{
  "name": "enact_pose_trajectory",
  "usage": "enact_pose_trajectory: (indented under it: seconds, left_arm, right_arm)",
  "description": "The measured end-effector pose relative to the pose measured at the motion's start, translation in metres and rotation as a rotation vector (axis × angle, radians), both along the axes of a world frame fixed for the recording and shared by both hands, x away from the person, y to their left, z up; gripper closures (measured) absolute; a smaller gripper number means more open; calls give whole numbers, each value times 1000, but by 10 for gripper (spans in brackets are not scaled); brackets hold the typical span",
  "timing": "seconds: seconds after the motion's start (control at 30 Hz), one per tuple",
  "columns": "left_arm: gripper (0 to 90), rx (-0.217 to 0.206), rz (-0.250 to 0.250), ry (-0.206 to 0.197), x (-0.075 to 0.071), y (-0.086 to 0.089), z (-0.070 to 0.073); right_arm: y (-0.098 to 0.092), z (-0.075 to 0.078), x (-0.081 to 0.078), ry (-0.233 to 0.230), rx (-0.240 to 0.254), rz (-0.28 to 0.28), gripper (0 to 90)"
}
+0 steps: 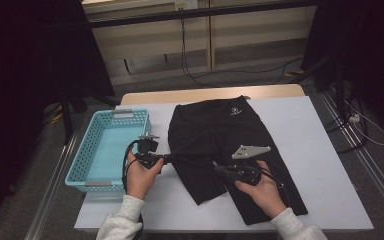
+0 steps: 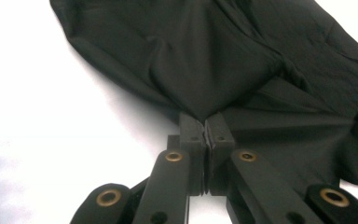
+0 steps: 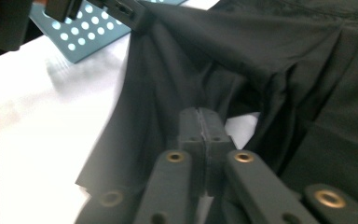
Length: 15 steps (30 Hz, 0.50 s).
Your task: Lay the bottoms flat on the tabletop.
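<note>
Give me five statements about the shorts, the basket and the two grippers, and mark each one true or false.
1. The black shorts lie inside the basket. False: they lie on the white table, beside the basket.
2. The left gripper is shut on the fabric of the shorts. True.
3. The blue basket sits to the left of the shorts in the high view. True.
4. The right gripper has its jaws wide open. False: its jaws are closed on the shorts.
5. The shorts are white. False: they are black, with a small light logo near the waistband.
</note>
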<state>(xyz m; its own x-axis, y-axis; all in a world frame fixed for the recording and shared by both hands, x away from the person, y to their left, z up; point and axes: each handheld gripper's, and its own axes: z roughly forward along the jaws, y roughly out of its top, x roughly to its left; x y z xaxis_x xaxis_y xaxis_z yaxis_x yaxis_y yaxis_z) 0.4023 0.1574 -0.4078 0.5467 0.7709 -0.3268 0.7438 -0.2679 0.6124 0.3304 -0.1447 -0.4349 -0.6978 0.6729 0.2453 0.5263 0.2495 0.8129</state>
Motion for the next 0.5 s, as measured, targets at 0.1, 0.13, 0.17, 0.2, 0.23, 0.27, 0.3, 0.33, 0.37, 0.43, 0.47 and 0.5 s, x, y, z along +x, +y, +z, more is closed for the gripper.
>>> enact_pose_trajectory:
  seconds: [0.1,0.13,0.17,0.2,0.23,0.27,0.3,0.33,0.37,0.43,0.47,0.5]
  left_arm:
    - [884,19,7,-5,3,1,-5]
    - [884,22,13,-7,3,0,-6]
    - [882,25,6,-6,4,0,-8]
    - [881,16,5,-4,4,-1,-9]
    - [880,14,3,-6,4,-3,-10]
    - [880,17,0,-9,4,-4,-10]
    - [879,16,-8,-5,4,-5,-10]
    - [879,14,-7,-6,4,-6,-10]
    - [879,13,-10,-3,4,-6,-11]
    - [879,12,-11,-4,4,-6,-11]
    - [879,14,-11,-6,4,-6,-11]
    - [878,16,-11,-6,4,-6,-12]
  right_arm:
    - [-3,-1,1,-9,-38,-12,900]
    - [-5,-2,1,-9,-51,-17,900]
    - [-6,-2,1,-8,-60,-27,900]
    - [-7,-2,1,-9,-55,-29,900]
    - [-7,-2,0,-9,-47,-18,900]
    - [-6,-1,-1,-19,-46,0,900]
    - [-3,0,-3,-32,-54,22,866]
    - [2,1,-5,-39,-67,49,802]
    - [7,0,-8,-40,-82,76,775]
    - [18,-3,-12,-41,-119,106,735]
    - [23,-6,-14,-32,-154,113,716]
    - [26,-8,-14,-29,-189,119,690]
